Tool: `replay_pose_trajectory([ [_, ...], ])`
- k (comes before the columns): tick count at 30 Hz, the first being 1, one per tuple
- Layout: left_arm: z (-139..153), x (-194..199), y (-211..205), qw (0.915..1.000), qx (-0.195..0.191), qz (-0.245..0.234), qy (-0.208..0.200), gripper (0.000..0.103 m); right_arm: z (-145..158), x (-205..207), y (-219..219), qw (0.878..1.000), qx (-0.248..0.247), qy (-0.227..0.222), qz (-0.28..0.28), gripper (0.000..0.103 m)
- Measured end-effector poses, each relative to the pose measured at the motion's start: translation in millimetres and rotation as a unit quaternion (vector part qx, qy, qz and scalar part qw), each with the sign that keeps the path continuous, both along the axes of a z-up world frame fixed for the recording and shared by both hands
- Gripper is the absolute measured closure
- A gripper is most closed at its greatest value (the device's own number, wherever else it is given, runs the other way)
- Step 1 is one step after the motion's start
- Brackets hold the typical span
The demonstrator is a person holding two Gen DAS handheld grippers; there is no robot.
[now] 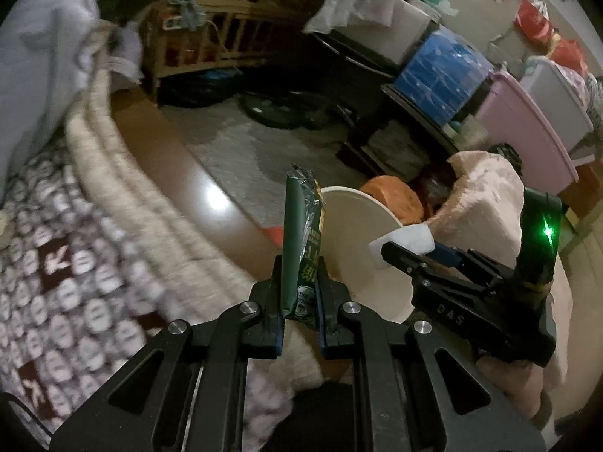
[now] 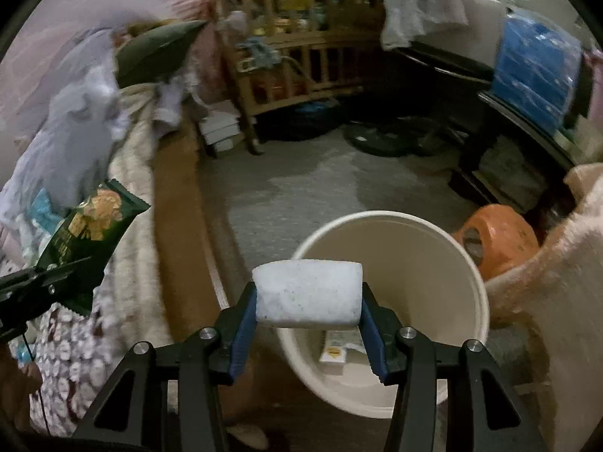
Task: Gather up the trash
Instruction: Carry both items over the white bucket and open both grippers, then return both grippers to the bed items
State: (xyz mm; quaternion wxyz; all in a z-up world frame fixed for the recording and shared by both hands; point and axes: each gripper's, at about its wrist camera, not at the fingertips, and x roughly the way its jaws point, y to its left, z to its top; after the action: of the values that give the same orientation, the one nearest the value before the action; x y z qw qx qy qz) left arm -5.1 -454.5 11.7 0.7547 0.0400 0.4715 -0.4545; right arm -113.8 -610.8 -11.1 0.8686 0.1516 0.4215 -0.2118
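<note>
Cluttered bedroom; left gripper clamps green wrapper, right gripper white foam, "DAS" marking.

We saw a dark green snack wrapper standing upright at the left, a white foam block above the cream bin, and a flat packet on its bottom.

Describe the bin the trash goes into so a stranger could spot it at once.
Start at the wooden crib against the far wall and come forward across the grey floor. The bin stands there on the floor, beside a round orange pot. It is the only cream-coloured open bucket, with a flat packet lying at its bottom.
</note>
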Motion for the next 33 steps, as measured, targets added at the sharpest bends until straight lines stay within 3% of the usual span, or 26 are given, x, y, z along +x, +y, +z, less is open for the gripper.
replay_pose_trajectory([
  [9,-14,-4,-47,0.9987,-0.012,-0.036,0.033,0.091,-13,-11,-39,0.999,0.009,0.018,-0.047,0.051],
  [11,-15,-7,-56,0.9982,-0.019,-0.044,0.036,0.081,-16,-13,-45,0.998,0.01,0.017,-0.061,0.048],
  [13,-18,-9,-64,0.9976,-0.019,-0.049,0.044,0.05,-17,-15,-52,0.997,0.011,0.019,-0.077,0.041],
  [15,-18,-10,-65,0.9972,-0.022,-0.05,0.051,0.049,-19,-20,-57,0.996,0.016,0.017,-0.091,0.033],
  [22,-14,-6,-48,0.9988,-0.011,-0.029,0.037,0.049,-19,-23,-59,0.996,0.024,0.014,-0.089,0.033],
  [27,-6,-1,-12,0.9996,0.011,0.025,-0.005,0.049,-14,-12,-33,0.998,0.029,0.0,-0.053,0.033],
  [33,3,6,41,0.9935,0.038,0.093,-0.053,0.049,-6,11,11,1.0,0.025,-0.011,-0.002,0.033],
])
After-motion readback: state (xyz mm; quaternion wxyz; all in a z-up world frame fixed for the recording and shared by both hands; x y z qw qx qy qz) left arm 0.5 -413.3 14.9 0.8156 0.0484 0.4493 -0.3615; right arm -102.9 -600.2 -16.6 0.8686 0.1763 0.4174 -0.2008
